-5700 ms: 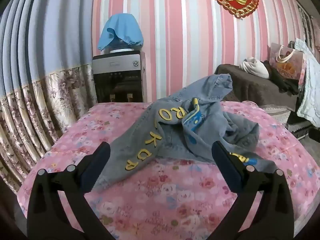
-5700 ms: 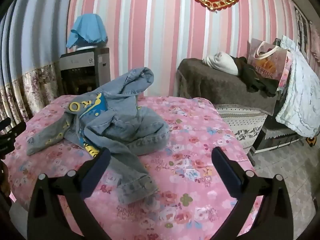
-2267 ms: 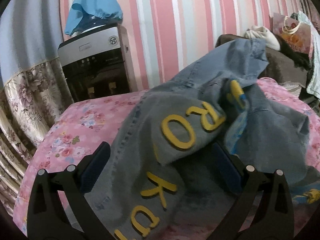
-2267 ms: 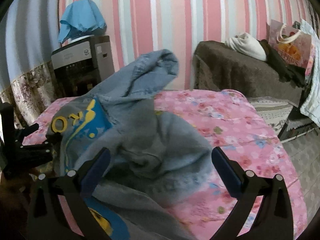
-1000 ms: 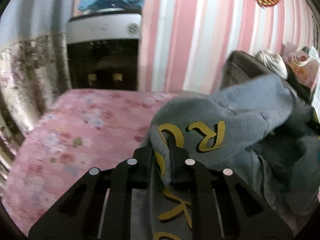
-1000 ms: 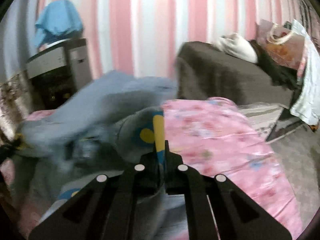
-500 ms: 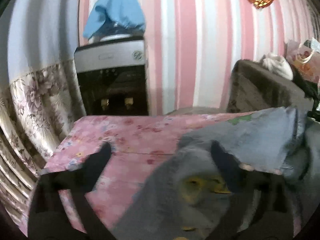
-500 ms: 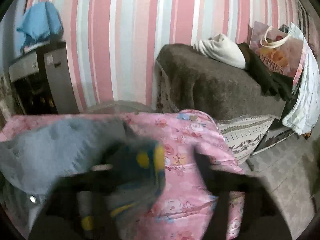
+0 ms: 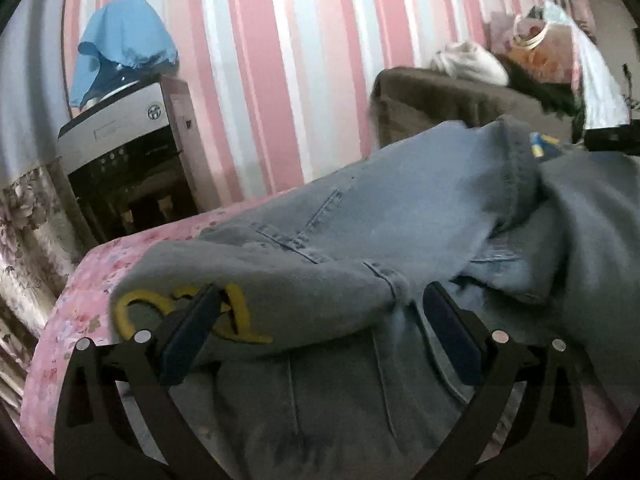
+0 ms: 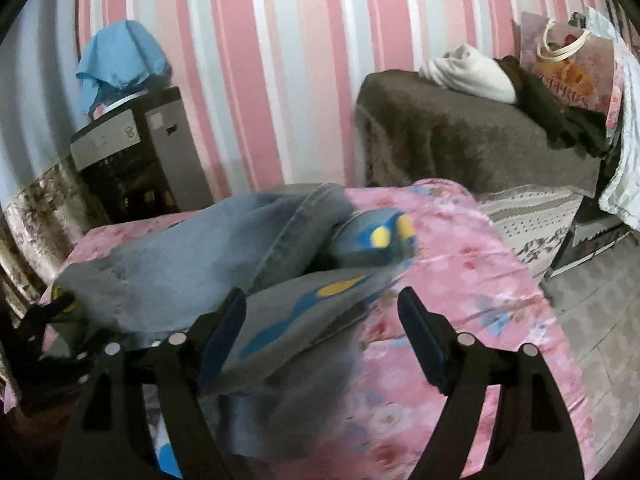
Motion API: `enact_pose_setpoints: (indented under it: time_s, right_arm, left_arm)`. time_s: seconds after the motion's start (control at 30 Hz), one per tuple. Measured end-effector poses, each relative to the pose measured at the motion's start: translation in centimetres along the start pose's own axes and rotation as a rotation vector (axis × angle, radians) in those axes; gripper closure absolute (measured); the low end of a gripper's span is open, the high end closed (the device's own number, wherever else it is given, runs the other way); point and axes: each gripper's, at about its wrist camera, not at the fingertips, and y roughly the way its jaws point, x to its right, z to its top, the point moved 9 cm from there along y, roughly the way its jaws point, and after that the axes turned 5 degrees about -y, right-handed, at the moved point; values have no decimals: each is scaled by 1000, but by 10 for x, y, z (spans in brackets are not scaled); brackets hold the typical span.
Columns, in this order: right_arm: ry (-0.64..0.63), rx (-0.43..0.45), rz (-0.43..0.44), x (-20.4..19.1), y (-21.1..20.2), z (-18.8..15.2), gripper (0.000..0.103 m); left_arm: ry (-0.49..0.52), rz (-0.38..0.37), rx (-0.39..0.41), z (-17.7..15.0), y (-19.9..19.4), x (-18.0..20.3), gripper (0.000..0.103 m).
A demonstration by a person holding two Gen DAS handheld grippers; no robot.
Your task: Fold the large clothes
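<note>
Both grippers' fingers [image 9: 188,330] spread wide, denim jacket [image 9: 400,208] loose betw. them on pink table [image 10: 472,280].

a: what garment is shown?
b: a denim jacket [image 9: 400,208], pale washed blue with grey fleece-like panels, lying crumpled on the pink floral cover.

a: how is it posed?
b: spread unevenly, not folded flat. a broad denim panel with stitched seams arches over the middle; its thick hem curls over at the far right in the left wrist view.

a: any markings?
b: yes. yellow letters [image 9: 180,312] sit on a grey fold at the near left edge. a blue and yellow patch [image 10: 380,236] shows on a bunched part toward the right, with more blue and yellow on the flap below it.

a: which side faces up?
b: cannot tell.
</note>
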Motion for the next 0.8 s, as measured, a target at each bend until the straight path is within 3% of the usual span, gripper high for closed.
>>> enact_pose_setpoints:
  time_s: [0.2,0.23,0.27,0.3,0.33,0.37,0.4,0.43,0.63,0.8]
  right_arm:
    - [-2,-76,7,-5,34,-9,27]
    - [7,-86,22,-5,39,-9,38]
    - [16,-103,54,-7,45,-10,62]
    - [25,-117,74,-8,50,-12,73]
    - [24,-122,71,-8,52,-13,75]
    - [10,-114,68,-8,52,-12,82]
    - [3,-102,66,-8,50,-12,85]
    - [0,-77,56,-5,46,-9,88]
    - [-27,39,-38,27,15,11,92]
    - [-74,52,-139,75,17,28,94]
  left_arm:
    - [-49,34,-31,9,31,-8,3]
    - [-49,36,-35,10,35,-9,5]
    - [-49,37,-42,10,39,-11,8]
    - [-51,33,-57,10,43,-12,22]
    - [-60,13,-73,10,46,-13,45]
    - [-67,4,-84,10,48,-16,58]
    - [-71,0,-93,11,50,-19,84]
    - [-90,-8,-108,13,52,-26,101]
    - [-174,38,-77,29,38,-74,103]
    - [-100,-8,-81,20,22,-53,101]
